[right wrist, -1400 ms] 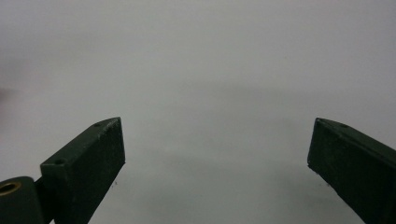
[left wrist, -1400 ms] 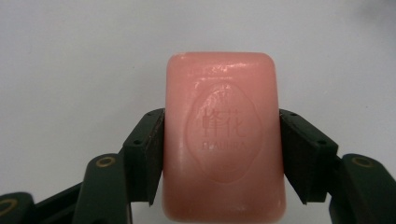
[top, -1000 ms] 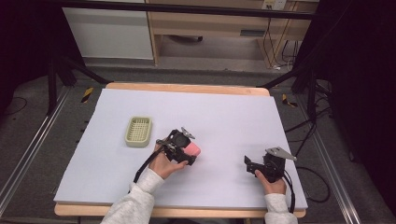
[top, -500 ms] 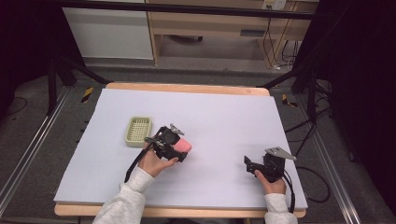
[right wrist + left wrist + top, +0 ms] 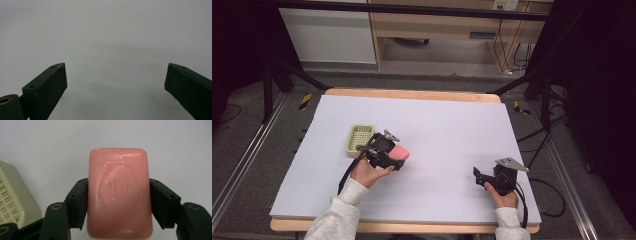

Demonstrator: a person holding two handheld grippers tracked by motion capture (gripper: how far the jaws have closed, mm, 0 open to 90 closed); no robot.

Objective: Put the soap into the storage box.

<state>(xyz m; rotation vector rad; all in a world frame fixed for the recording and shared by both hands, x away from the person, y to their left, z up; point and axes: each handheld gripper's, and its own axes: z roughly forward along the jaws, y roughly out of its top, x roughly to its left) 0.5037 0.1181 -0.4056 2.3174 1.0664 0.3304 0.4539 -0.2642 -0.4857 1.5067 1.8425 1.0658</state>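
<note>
High view coverage places the left hand-held gripper over the white-covered desk, just right of a pale green soap dish, with a pink soap bar clamped between its jaws. From the left gripper view the grasp is confirmed: the bar, stamped with an oval emblem, is pinched across its two long sides by the black jaws, and a corner of the slotted dish is seen at the left edge. The pick-up is therefore judged complete, and the bar is carried close to the dish but not yet over it; lowering the soap into the dish and releasing it are judged to be what is left. The dish is seen to be empty, its ribbed floor bare, and it rests flat on the desk. The right hand-held gripper is held low near the front right of the desk, well apart from the soap, and in the right gripper view its jaws stand wide apart with nothing between them.
</note>
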